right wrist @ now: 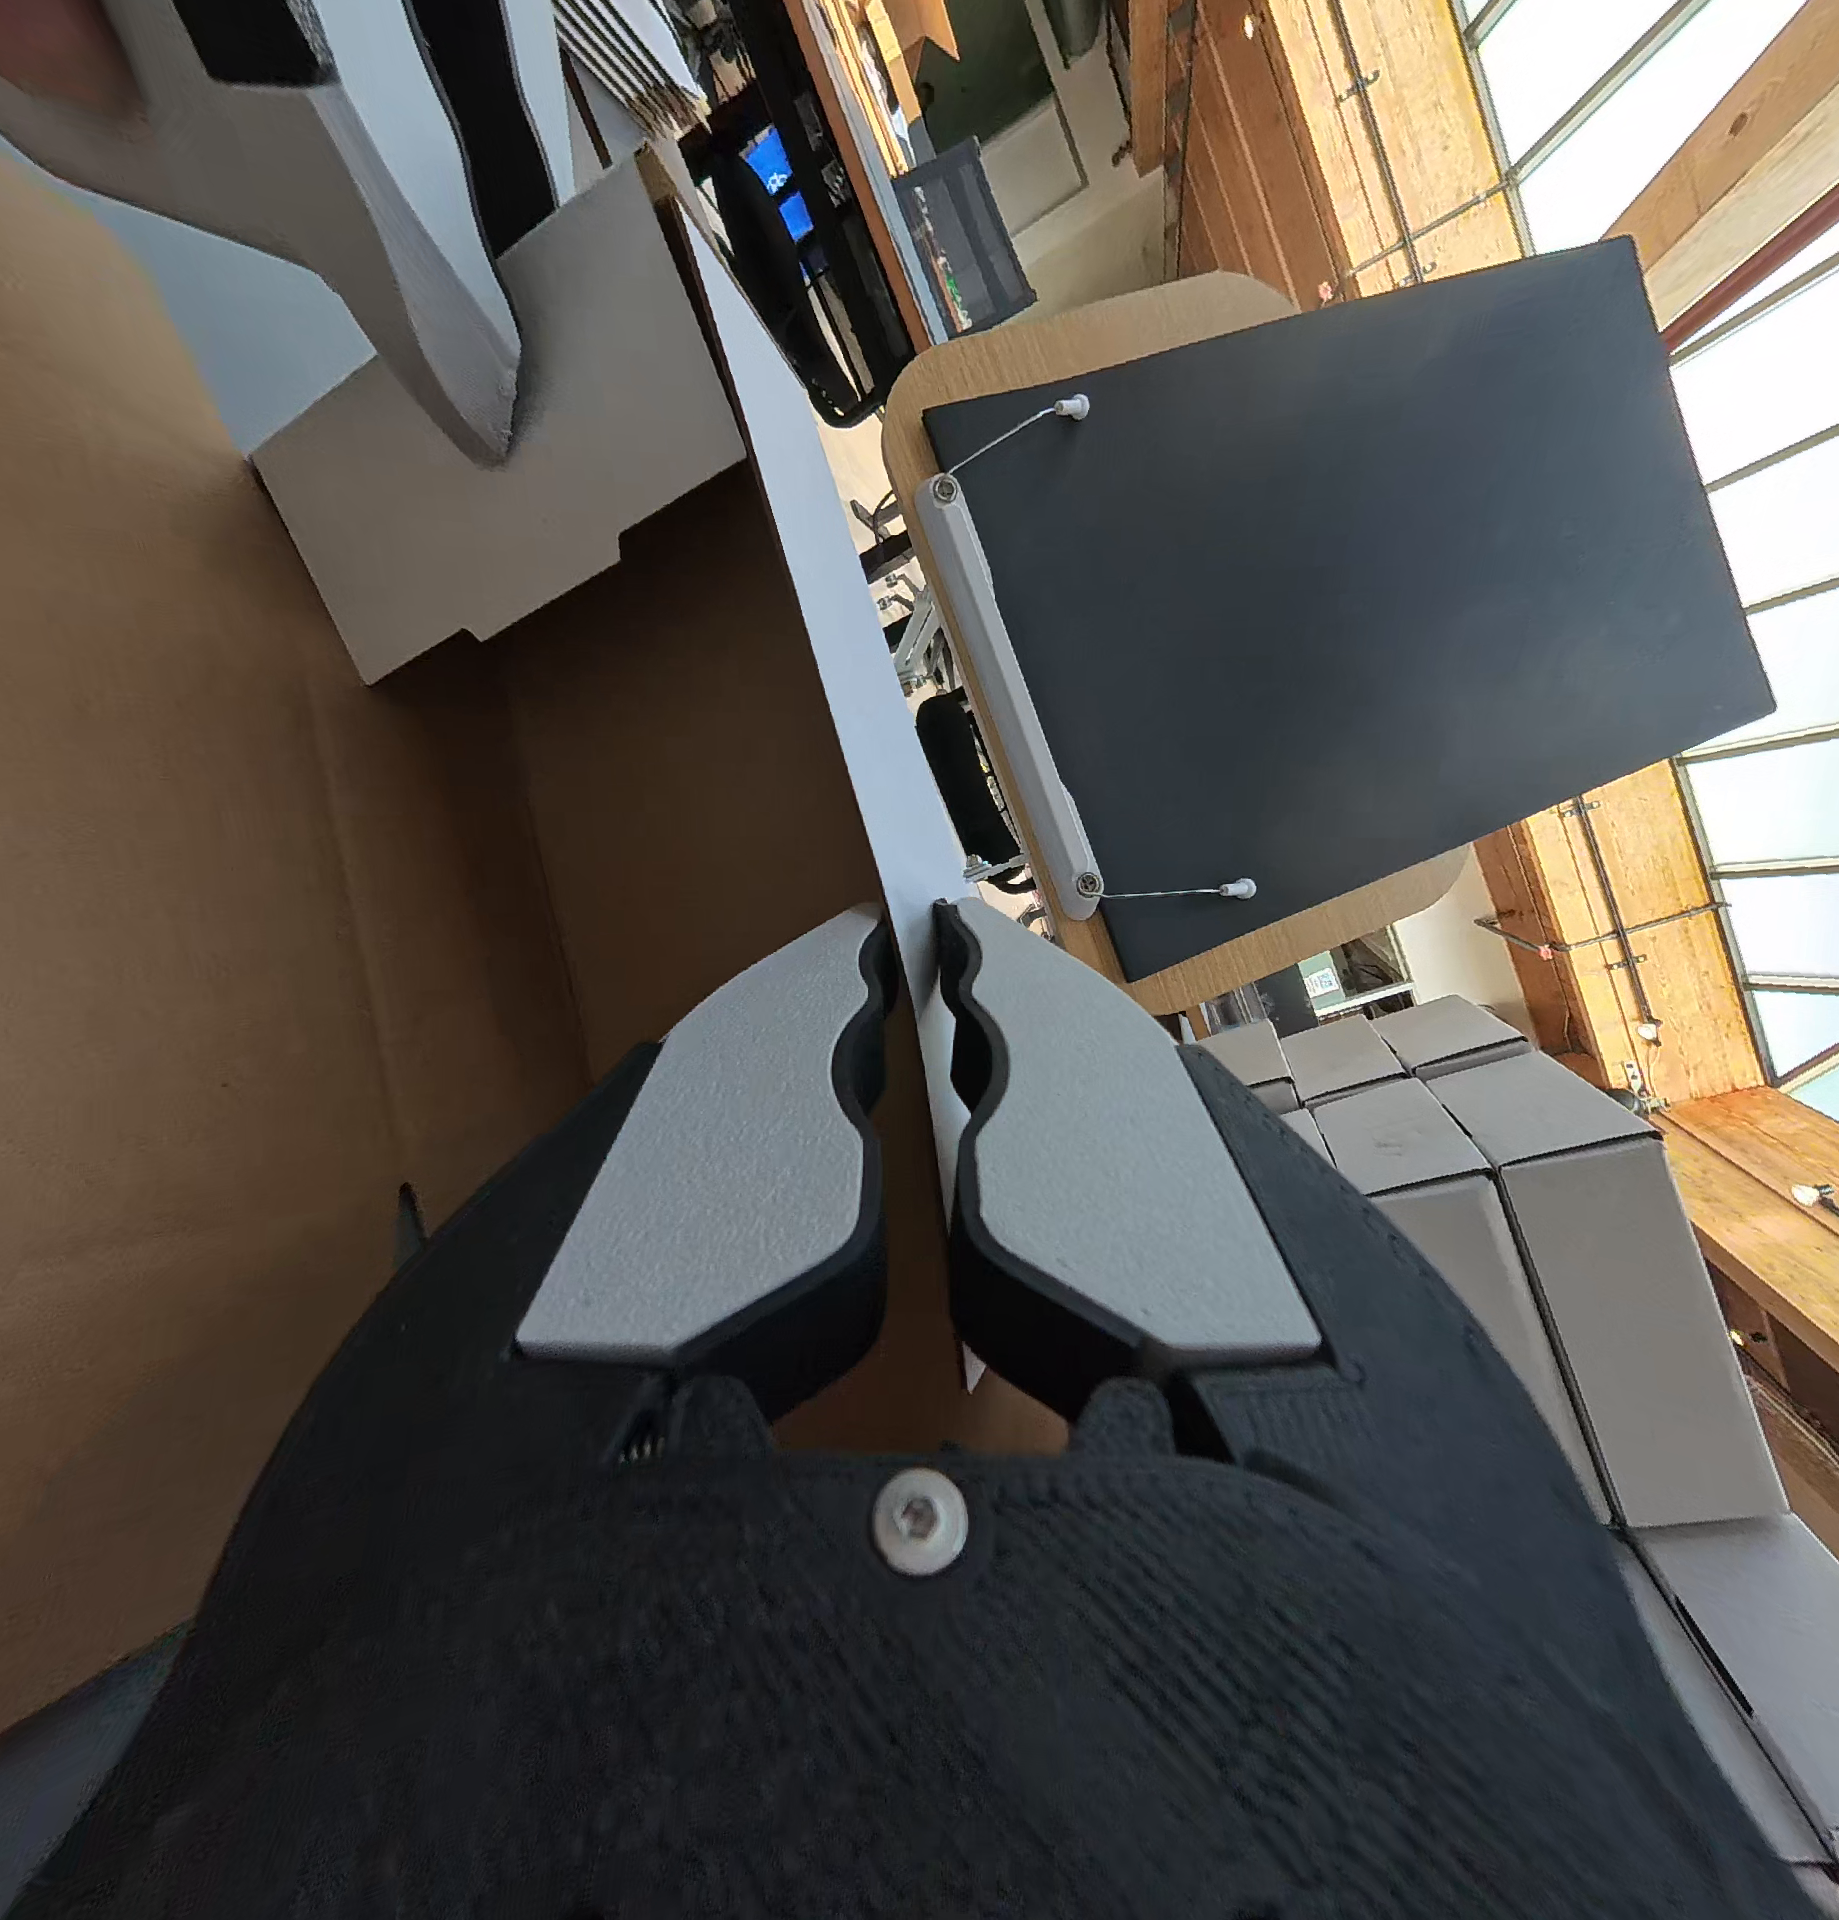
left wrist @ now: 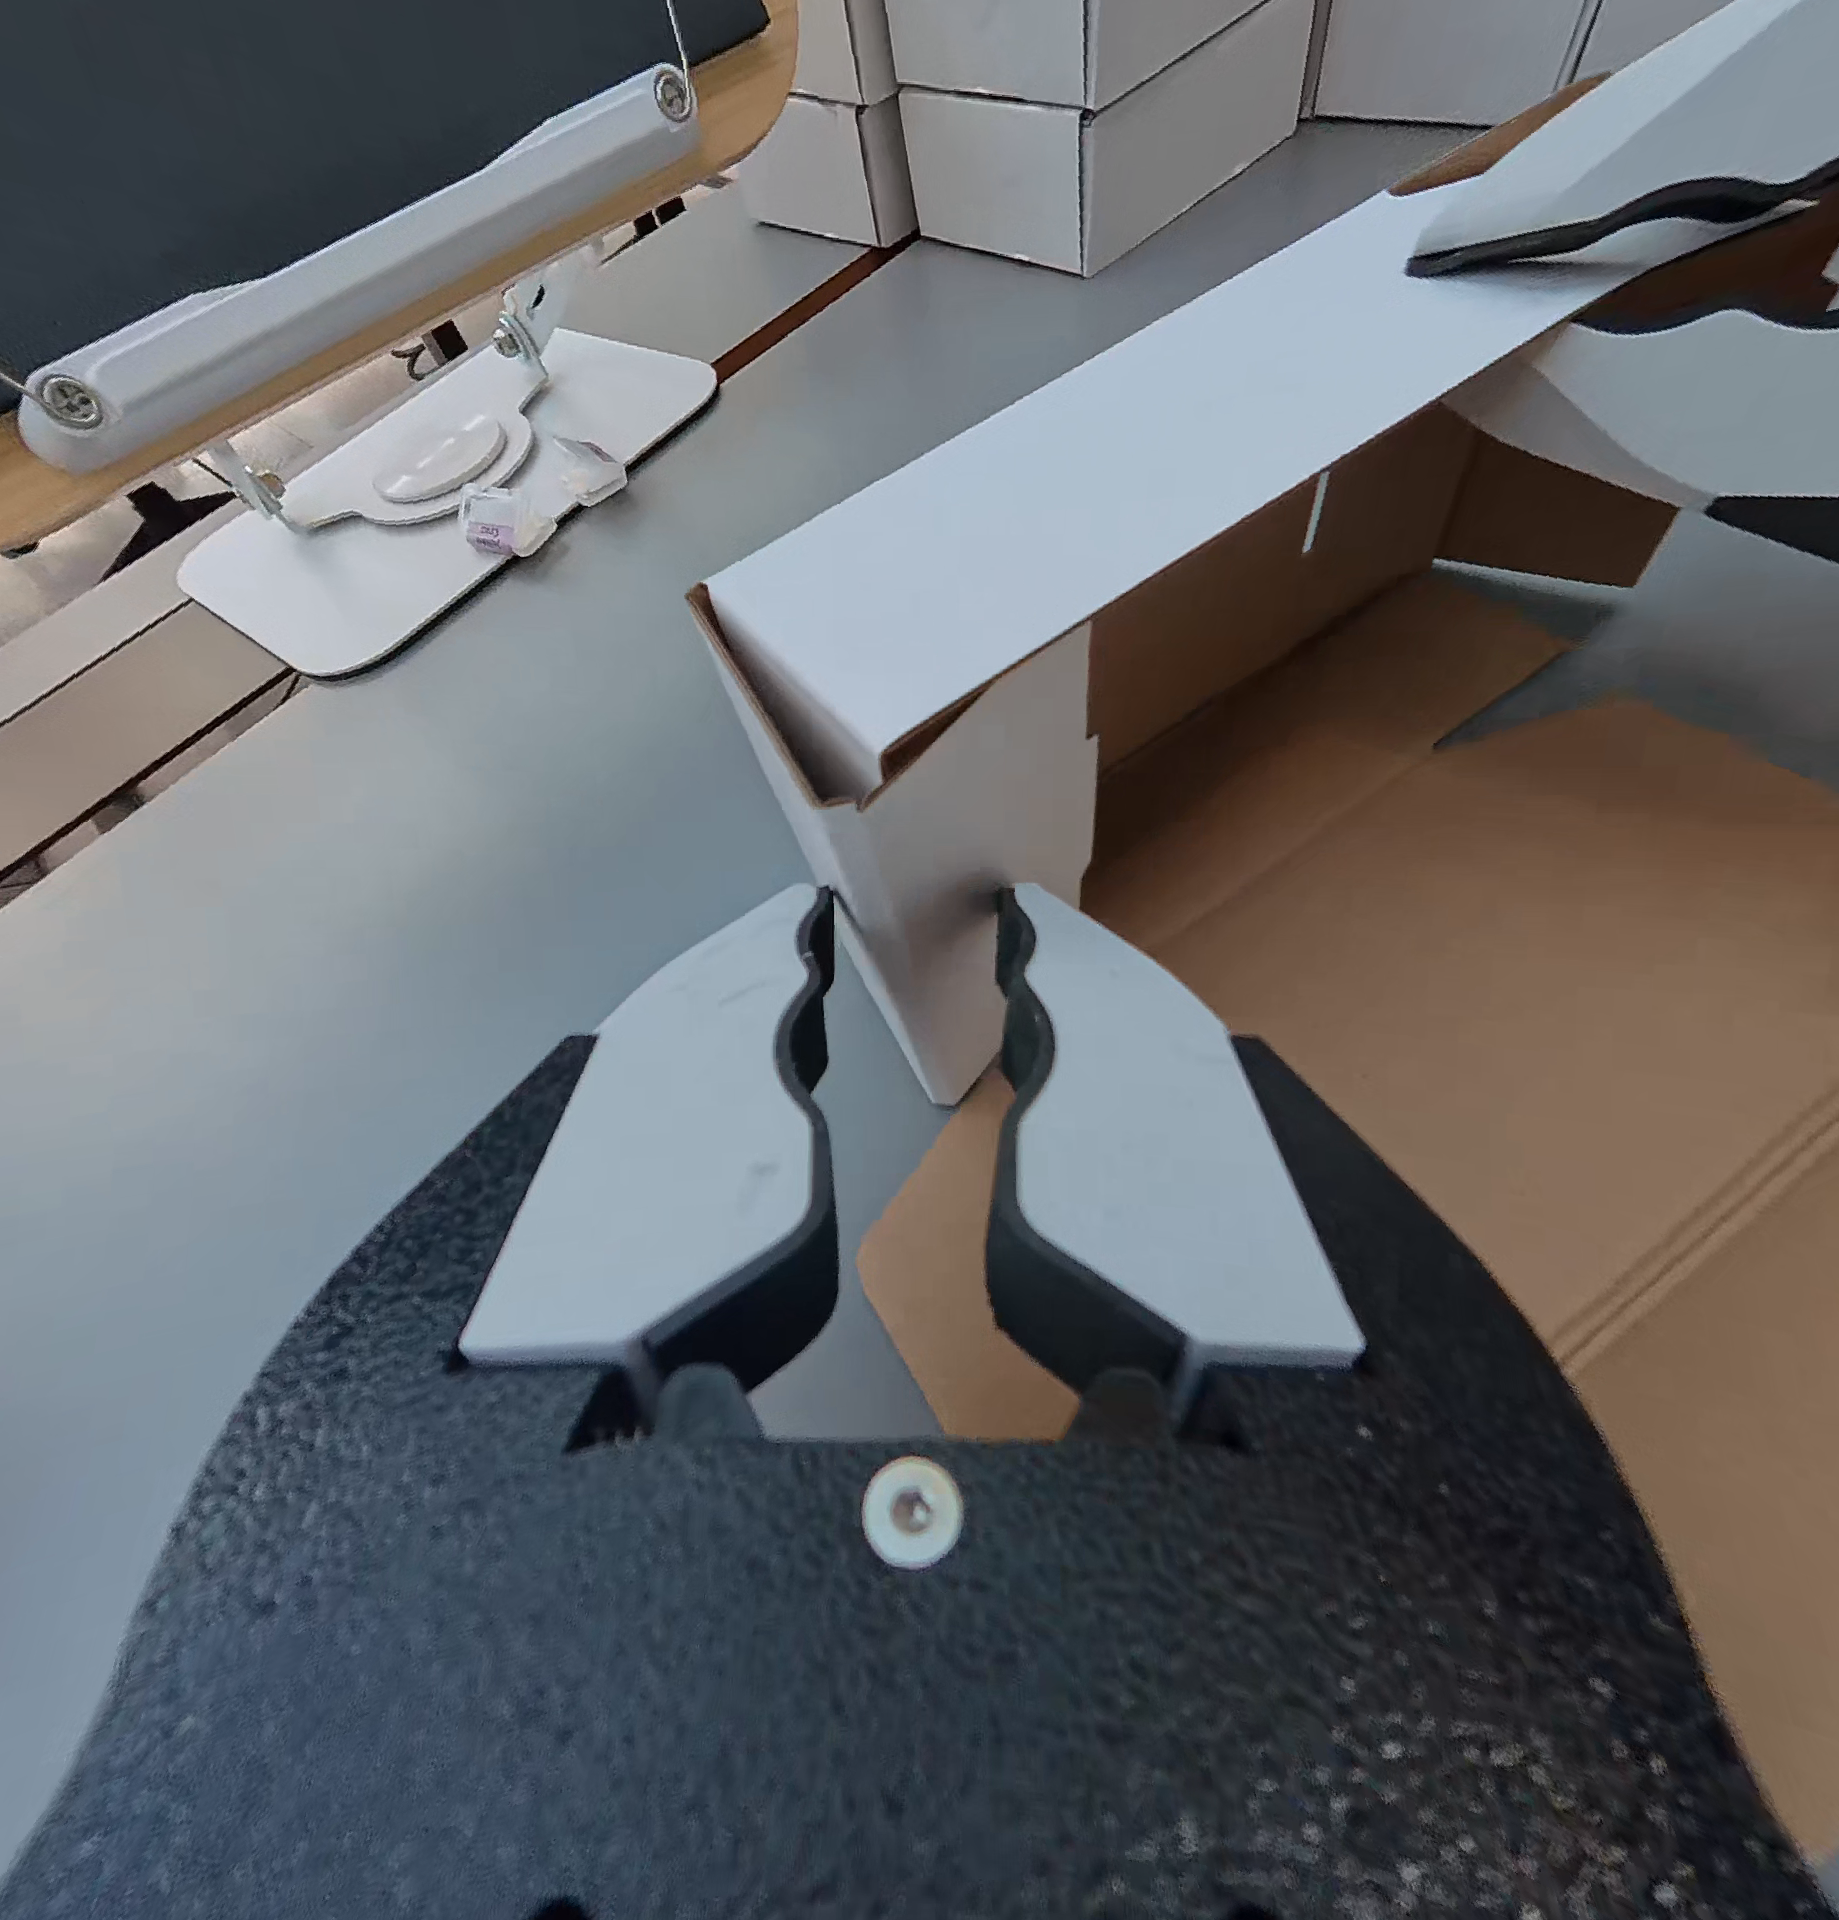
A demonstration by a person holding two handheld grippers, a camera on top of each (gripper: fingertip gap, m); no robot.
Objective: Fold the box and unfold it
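Observation:
The box is a sheet of cardboard, white outside and brown inside, partly folded on the grey table. Its brown floor (left wrist: 1414, 987) lies flat and its long white wall (left wrist: 1102, 499) stands up. My left gripper (left wrist: 910, 914) is closed on the upright folded side wall (left wrist: 925, 831) at the box's near corner. My right gripper (right wrist: 915, 925) is shut on the thin edge of the long wall (right wrist: 790, 582). It also shows in the left wrist view (left wrist: 1486, 301), at the wall's far end. One finger (right wrist: 427, 281) of the left gripper shows over the side wall in the right wrist view.
Several closed white boxes (left wrist: 1050, 135) are stacked at the back of the table, also visible in the right wrist view (right wrist: 1517, 1195). A black board (right wrist: 1362, 623) on a stand with a white base (left wrist: 427, 540) stands to the left. Grey tabletop (left wrist: 271, 935) lies left of the box.

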